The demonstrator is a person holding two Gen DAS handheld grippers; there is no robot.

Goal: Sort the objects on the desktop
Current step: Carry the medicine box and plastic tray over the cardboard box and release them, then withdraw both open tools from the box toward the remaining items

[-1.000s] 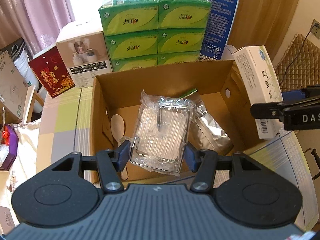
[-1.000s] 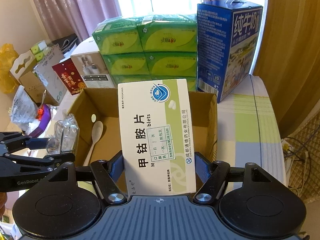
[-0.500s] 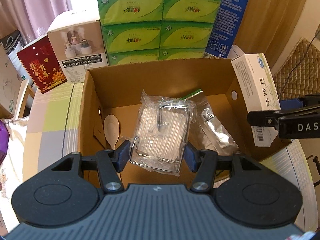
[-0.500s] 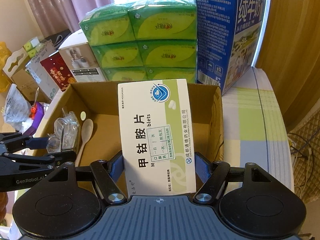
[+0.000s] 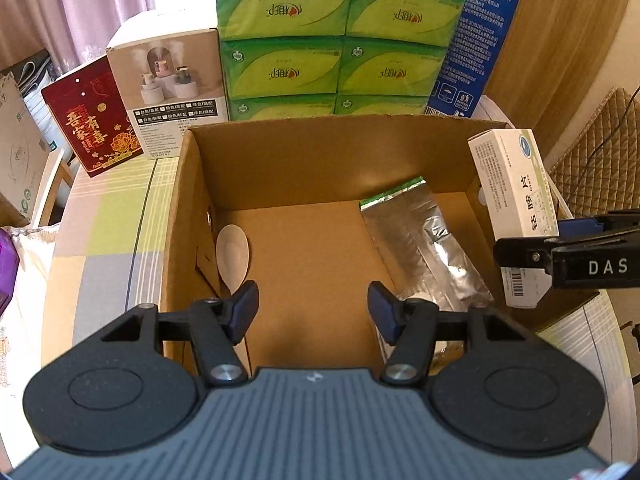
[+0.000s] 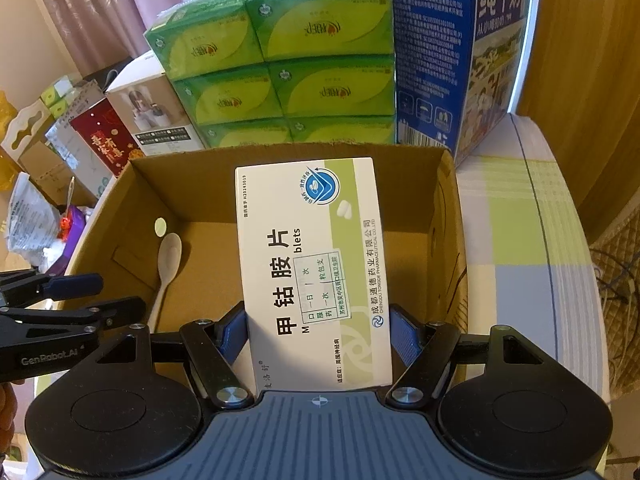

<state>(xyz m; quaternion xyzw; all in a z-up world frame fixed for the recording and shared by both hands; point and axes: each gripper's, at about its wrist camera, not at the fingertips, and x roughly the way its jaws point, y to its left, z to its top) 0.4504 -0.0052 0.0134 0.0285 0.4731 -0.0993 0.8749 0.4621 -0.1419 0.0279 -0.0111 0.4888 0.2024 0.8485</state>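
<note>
**Plastic-wrapped pack gone from the left gripper**

Gone from between the left gripper's (image 5: 312,304) fingers was the clear plastic-wrapped pack that had been clamped there half a second earlier; its jaws were now spread wide with nothing between them, held above the near edge of the open cardboard box (image 5: 320,164). Where the pack had ended up could not be told from either view. Both cameras had also been brought closer to the box, which filled more of each view than before.

On the box floor a white spoon (image 5: 232,252) was seen lying against the left wall, bowl toward the far side, and a silver foil pouch (image 5: 428,248) with a green top strip was seen lying toward the right wall, well apart from the spoon. The middle of the floor between them was bare cardboard.

The right gripper (image 6: 318,340) was kept clamped on a white and green medicine box (image 6: 312,264), gripped by its long sides near the lower end, printed face toward the camera. In the left wrist view that medicine box was seen held above the right wall of the cardboard box.

Behind the cardboard box a stack of green tissue packs (image 5: 340,40) was standing on the checked tablecloth (image 5: 104,240), with a blue milk carton (image 6: 460,60) just to its right and a white humidifier box (image 5: 172,80) and a red gift box (image 5: 92,116) to its left.
</note>
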